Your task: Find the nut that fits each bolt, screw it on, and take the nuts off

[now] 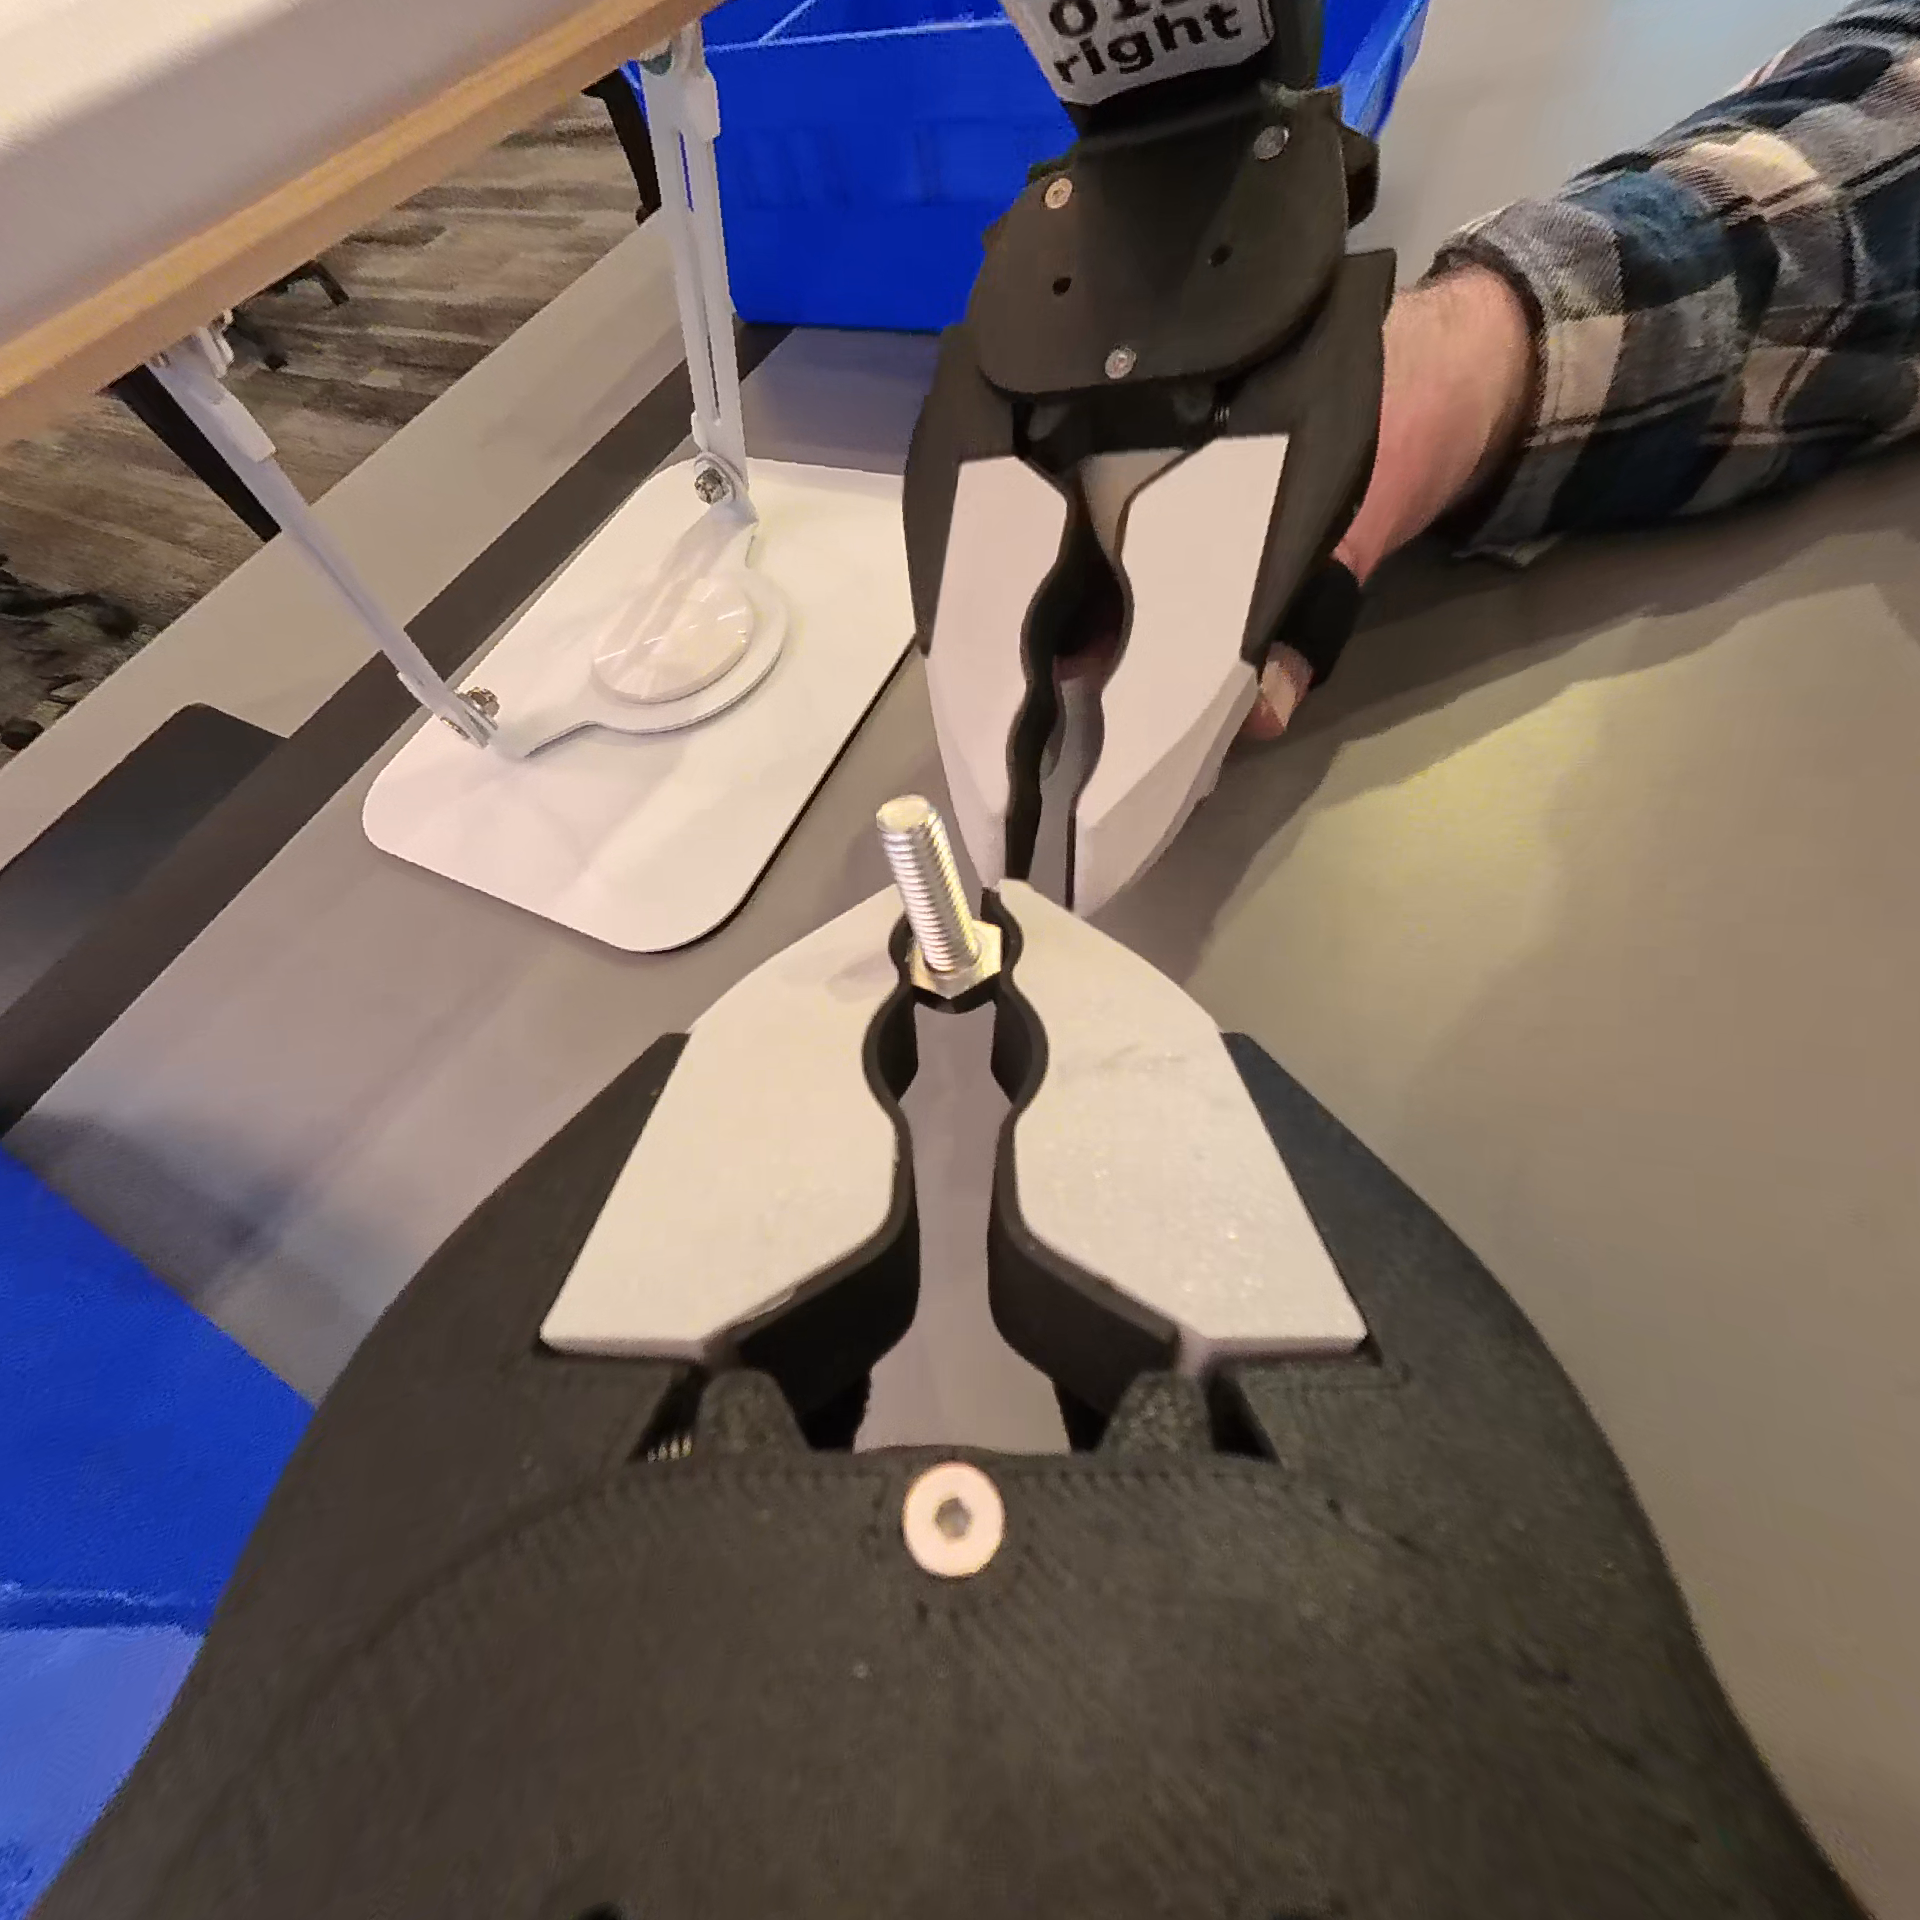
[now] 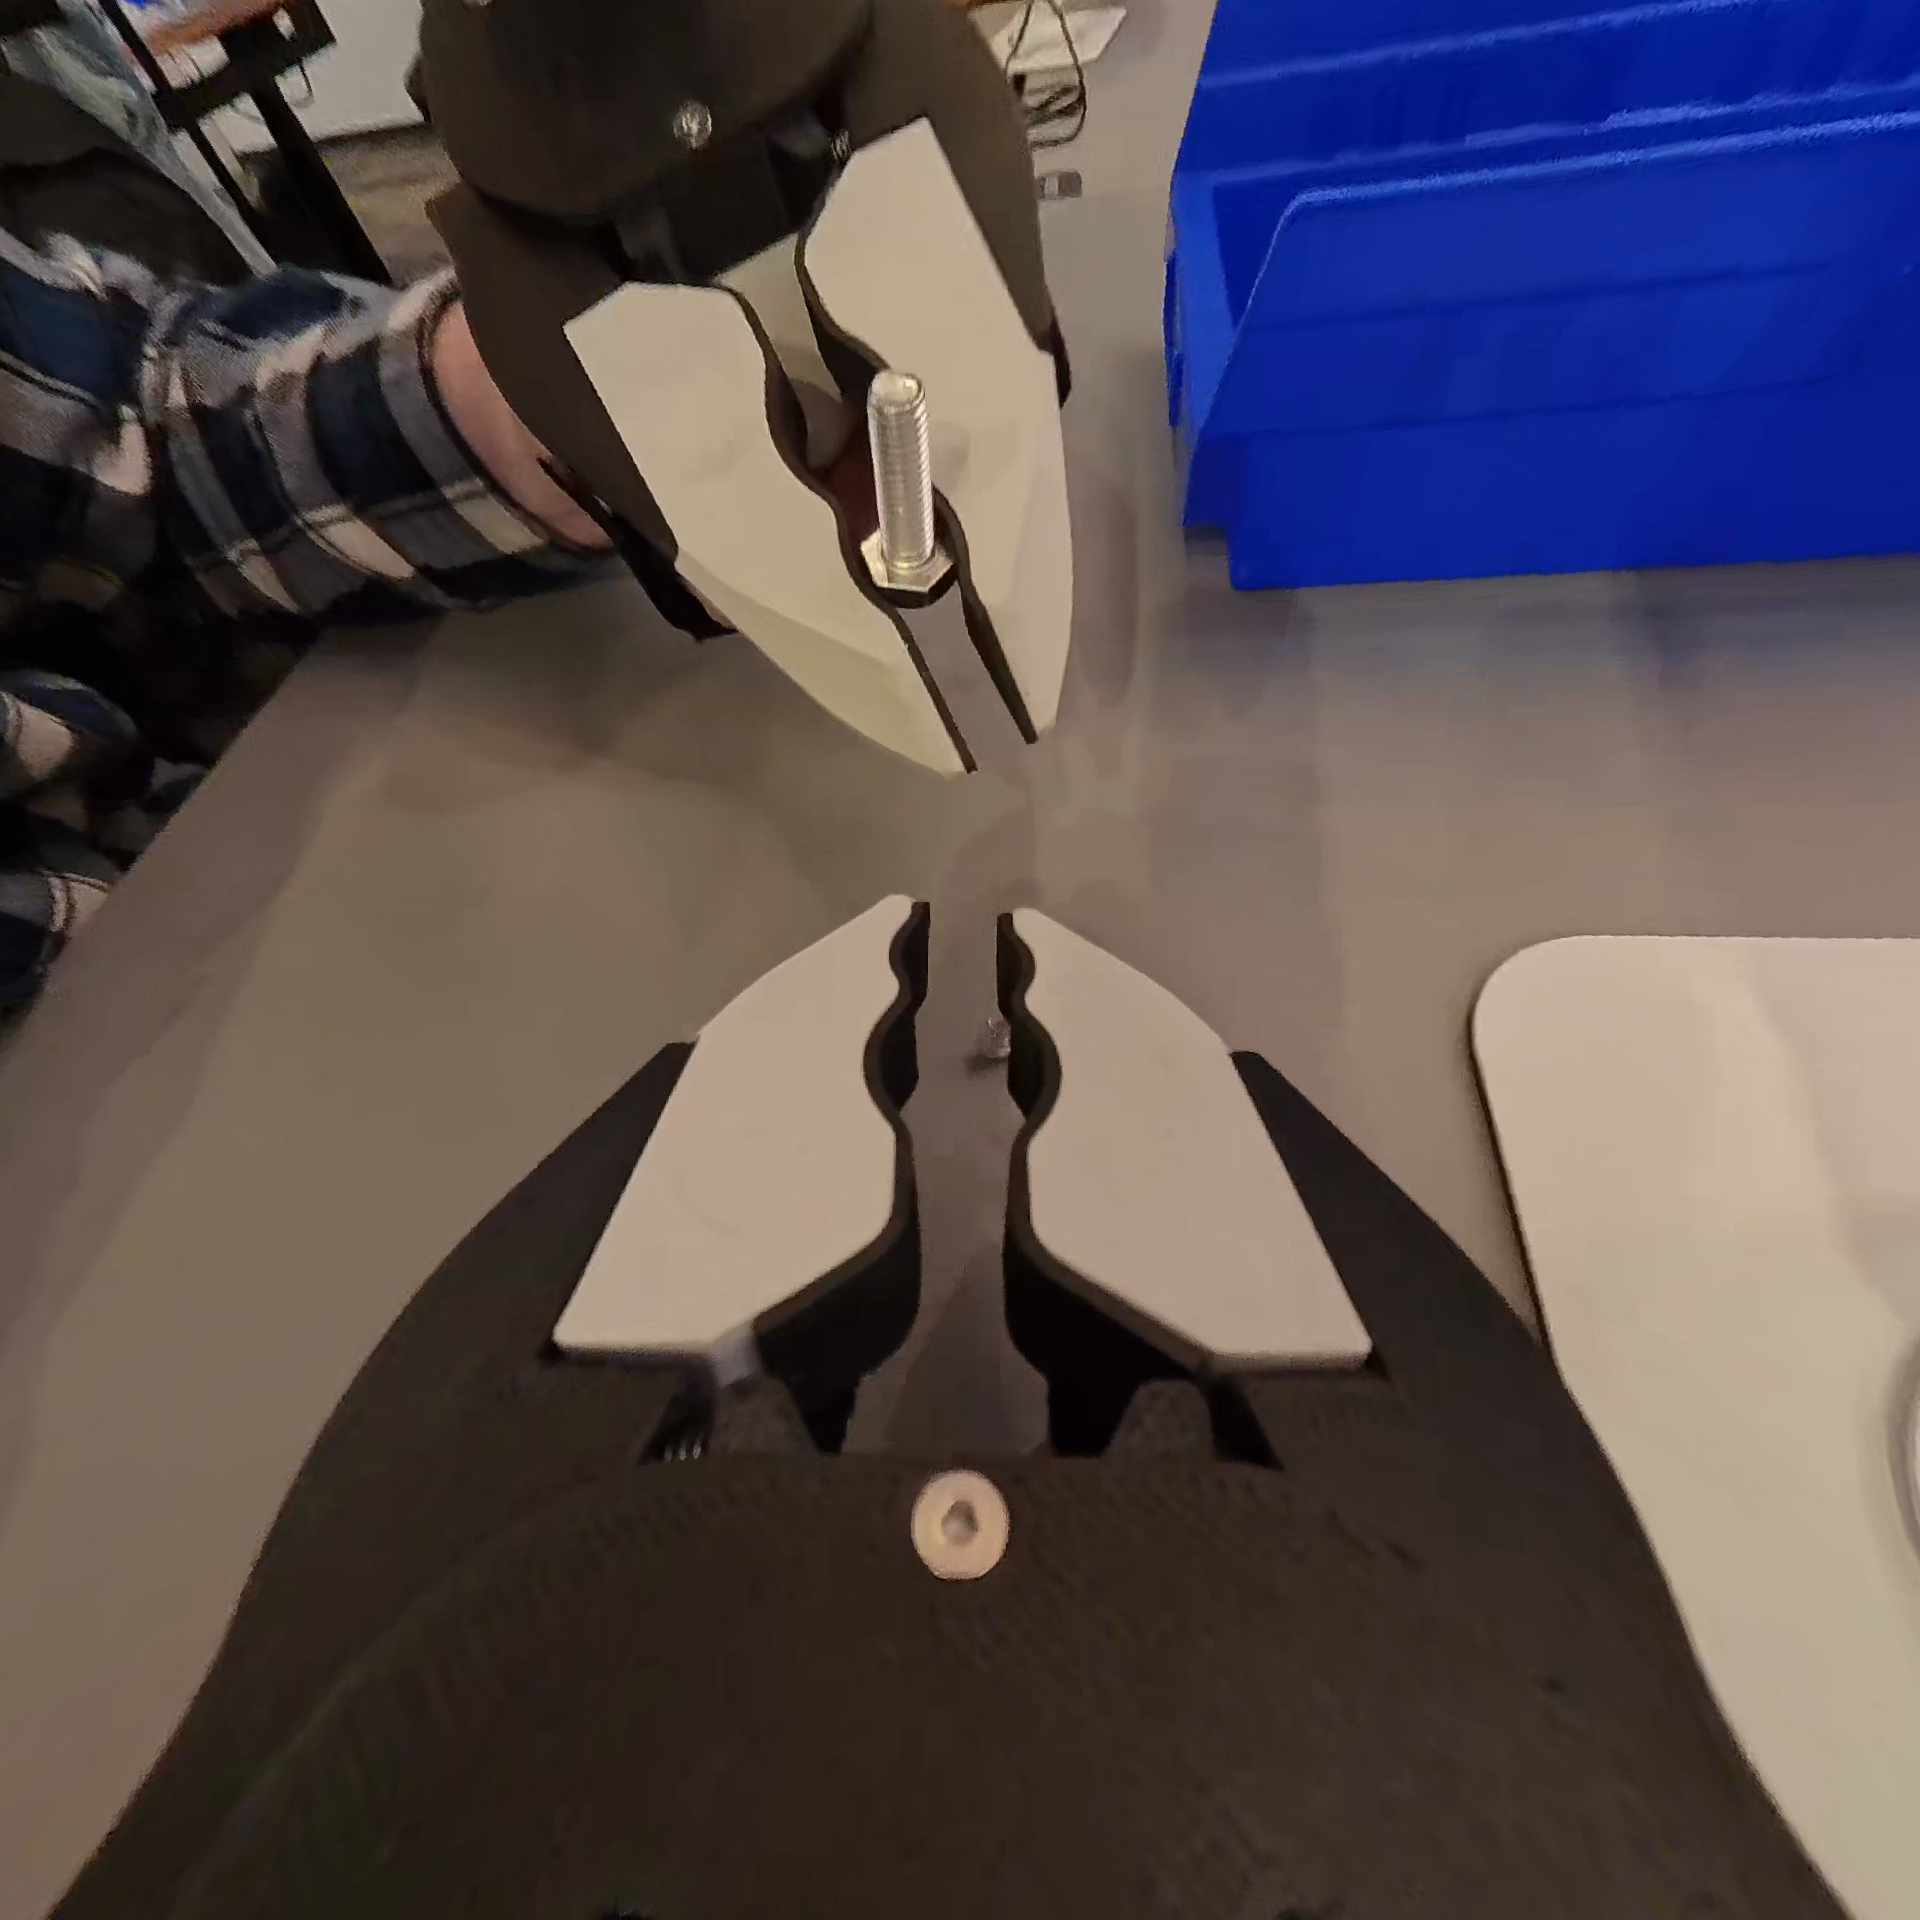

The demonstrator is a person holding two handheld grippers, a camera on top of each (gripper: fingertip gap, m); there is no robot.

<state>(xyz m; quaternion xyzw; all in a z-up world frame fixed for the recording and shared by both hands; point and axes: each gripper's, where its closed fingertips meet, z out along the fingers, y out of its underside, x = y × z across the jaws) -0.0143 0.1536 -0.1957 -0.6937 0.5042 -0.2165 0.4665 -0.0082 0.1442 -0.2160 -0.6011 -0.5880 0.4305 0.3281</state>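
Spanning grey table (image 2: 416,935), left tongs (image 1: 951,935) clamped on bolt (image 1: 925,894), right tongs (image 2: 961,935) apart.

You are seeing one white label (image 1: 1148,42) with black print, sitting atop the right gripper (image 1: 1039,883).

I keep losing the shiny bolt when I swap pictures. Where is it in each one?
Left wrist view: the silver bolt stands upright at centre, its hex head clamped near the tip of the left claw.
Right wrist view: the bolt is upper centre, in the far claw, threads pointing up.
Shared landmark: the blue bin on the grey table.
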